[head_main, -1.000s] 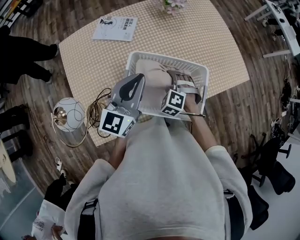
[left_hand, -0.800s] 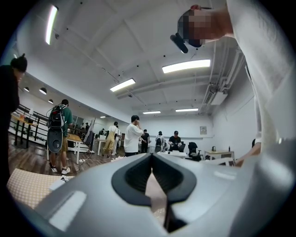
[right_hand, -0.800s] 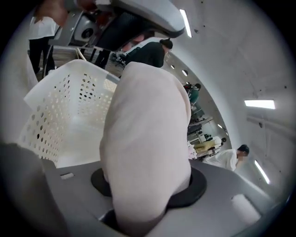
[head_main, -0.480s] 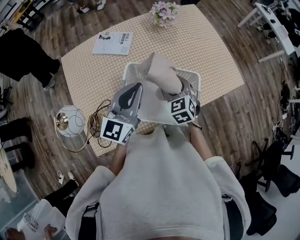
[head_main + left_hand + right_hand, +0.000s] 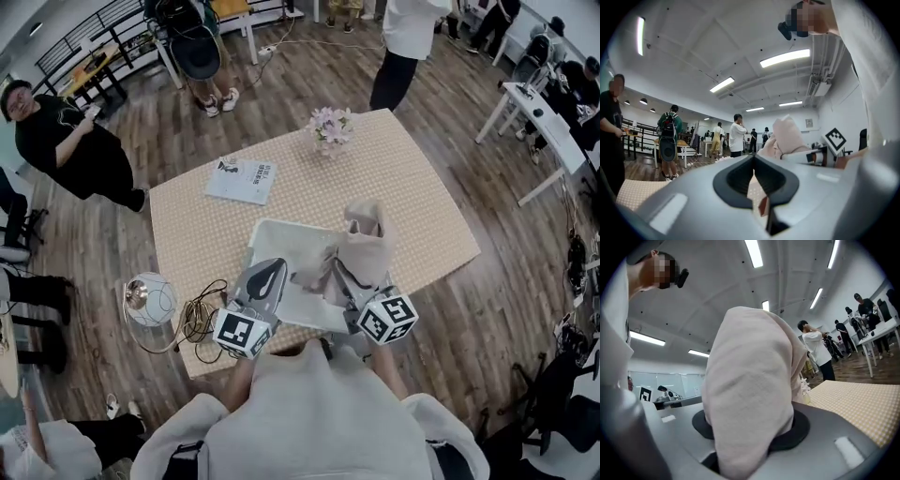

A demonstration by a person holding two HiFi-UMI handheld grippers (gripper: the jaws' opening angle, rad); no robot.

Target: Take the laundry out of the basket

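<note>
Laundry [image 5: 364,246] in right claw [image 5: 750,430]; booklet [image 5: 241,180] illegible.

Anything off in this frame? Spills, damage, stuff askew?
Nothing spilled or broken. Only oddity: a loose tangle of cable at the table's near-left edge, beside the globe lamp. The garment bunched in the right gripper above the basket is the task, not a fault.

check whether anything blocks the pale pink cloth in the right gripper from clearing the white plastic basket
Nothing visible. The pale pink cloth, clamped in the right gripper, hangs over the white plastic basket; the left gripper sits off to its side.
</note>
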